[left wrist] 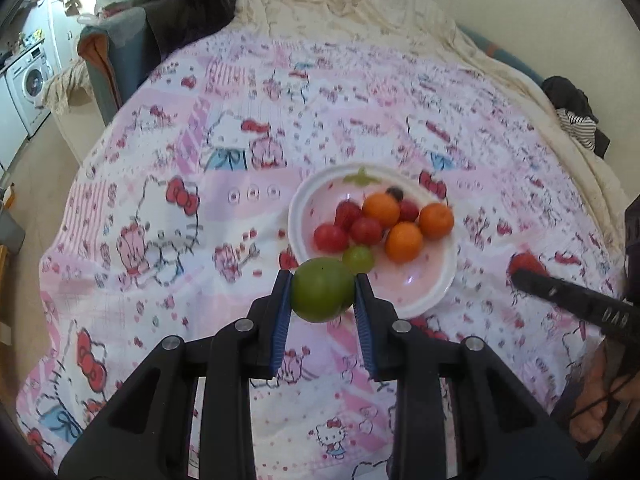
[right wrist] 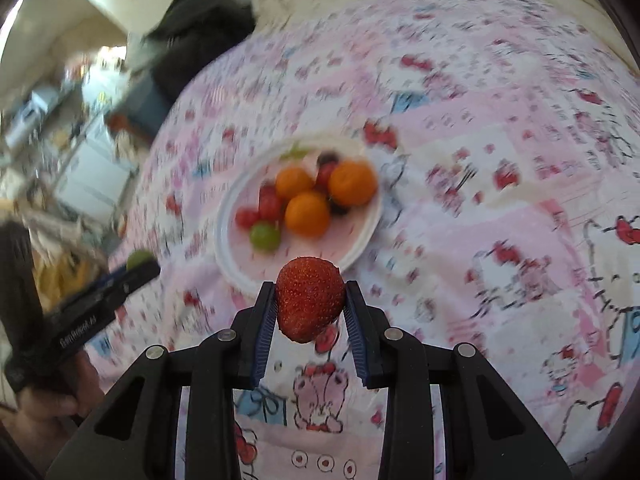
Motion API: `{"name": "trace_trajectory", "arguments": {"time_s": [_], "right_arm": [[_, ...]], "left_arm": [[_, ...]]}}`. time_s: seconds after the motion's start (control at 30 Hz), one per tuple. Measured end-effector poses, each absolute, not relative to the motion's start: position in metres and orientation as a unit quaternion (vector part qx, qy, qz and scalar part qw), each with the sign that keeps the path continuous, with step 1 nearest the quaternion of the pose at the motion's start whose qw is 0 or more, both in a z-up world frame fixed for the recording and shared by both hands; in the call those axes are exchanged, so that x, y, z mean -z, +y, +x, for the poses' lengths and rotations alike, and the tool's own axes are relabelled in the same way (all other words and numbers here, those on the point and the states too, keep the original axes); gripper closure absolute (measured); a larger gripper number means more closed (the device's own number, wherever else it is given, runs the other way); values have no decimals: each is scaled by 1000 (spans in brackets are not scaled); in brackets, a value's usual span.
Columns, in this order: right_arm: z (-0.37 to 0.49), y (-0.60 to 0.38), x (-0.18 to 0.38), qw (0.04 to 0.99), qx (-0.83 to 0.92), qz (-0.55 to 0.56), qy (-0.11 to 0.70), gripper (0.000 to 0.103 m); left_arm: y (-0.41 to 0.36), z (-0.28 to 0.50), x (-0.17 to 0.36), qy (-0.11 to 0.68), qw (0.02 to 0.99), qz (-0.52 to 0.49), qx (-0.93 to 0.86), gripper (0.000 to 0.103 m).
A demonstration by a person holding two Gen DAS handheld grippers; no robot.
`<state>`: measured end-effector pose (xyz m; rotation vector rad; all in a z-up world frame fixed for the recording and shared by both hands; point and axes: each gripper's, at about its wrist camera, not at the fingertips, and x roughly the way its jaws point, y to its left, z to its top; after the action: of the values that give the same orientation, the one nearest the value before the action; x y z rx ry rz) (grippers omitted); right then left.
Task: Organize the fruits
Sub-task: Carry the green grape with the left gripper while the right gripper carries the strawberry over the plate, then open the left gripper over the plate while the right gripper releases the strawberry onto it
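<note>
Between right gripper [right wrist: 310,306] jaws: strawberry [right wrist: 309,298], soft, bruisable, pinched on flanks. Left gripper [left wrist: 322,294] clamps firm green fruit [left wrist: 322,290] near plate [left wrist: 298,216].

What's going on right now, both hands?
Left gripper shut on green fruit. Right gripper shut on strawberry. Plate of fruit just ahead, nothing in the way.

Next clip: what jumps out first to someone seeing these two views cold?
Each gripper holds a fruit over the pink cartoon-print bedspread: the left gripper clamps a green fruit, the right gripper a strawberry. Just beyond both sits a white plate with three oranges, red fruits and a green grape.
</note>
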<state>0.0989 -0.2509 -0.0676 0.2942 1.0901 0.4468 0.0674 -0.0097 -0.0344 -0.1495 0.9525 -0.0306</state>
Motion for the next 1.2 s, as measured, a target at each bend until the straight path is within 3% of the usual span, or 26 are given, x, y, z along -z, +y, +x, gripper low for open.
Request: {"name": "trace_trajectory", "arguments": {"time_s": [0.27, 0.57, 0.73, 1.2], "right_arm": [[130, -257, 38, 841, -222, 176, 461, 68], [168, -232, 80, 805, -231, 157, 524, 68], [174, -234, 106, 757, -251, 212, 565, 68], [179, -226, 126, 743, -236, 186, 598, 63]], "left_arm": [[-8, 94, 25, 455, 889, -53, 17, 77], [-32, 129, 60, 491, 869, -36, 43, 77], [-50, 135, 81, 513, 855, -34, 66, 77], [-72, 139, 106, 544, 835, -18, 85, 76]]}}
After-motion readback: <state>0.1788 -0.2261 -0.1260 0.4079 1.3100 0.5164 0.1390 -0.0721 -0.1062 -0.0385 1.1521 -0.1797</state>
